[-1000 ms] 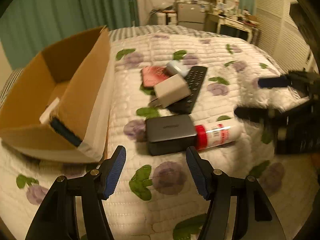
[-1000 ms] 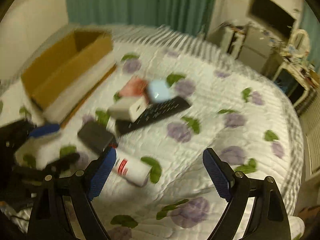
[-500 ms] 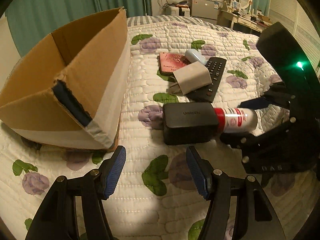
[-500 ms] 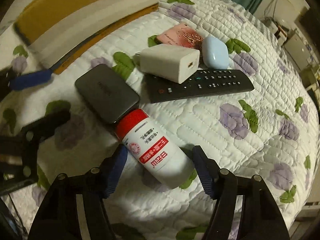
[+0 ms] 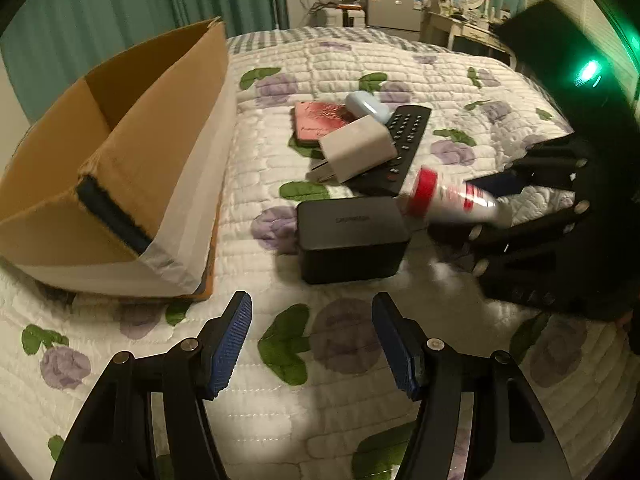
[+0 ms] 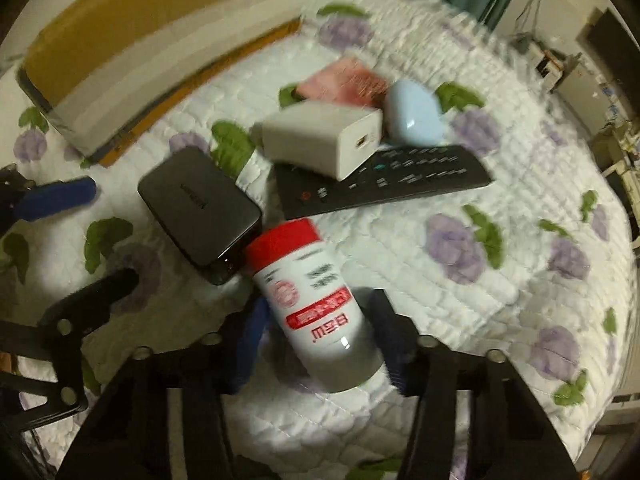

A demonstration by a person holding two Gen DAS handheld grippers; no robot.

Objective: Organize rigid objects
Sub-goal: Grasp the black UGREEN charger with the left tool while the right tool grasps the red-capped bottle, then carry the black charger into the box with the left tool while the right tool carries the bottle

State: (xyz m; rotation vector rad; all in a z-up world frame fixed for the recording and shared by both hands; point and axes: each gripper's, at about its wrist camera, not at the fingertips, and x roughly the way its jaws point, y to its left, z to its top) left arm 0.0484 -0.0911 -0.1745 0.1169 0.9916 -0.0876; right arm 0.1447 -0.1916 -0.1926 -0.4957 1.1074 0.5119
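My right gripper [image 6: 320, 328] is shut on a white bottle with a red cap [image 6: 316, 300] and holds it tilted just above the quilt; the bottle also shows in the left wrist view [image 5: 452, 200]. Next to its cap lies a black box [image 6: 200, 208], also seen in the left wrist view [image 5: 352, 236]. Behind lie a white charger [image 5: 356, 148], a black remote [image 5: 400, 148], a pink case [image 5: 316, 120] and a pale blue case [image 5: 366, 106]. My left gripper [image 5: 312, 336] is open and empty, in front of the black box. An open cardboard box [image 5: 120, 160] stands to the left.
The objects lie on a white quilted bed [image 5: 340, 68] with purple flowers. Green curtains [image 5: 120, 4] hang behind the cardboard box. A dresser with a mirror [image 5: 468, 20] and other furniture stand past the bed's far end.
My right gripper came down over the bottle, closed on it and lifted it off the quilt. My left gripper moved slightly closer to the black box and stayed open.
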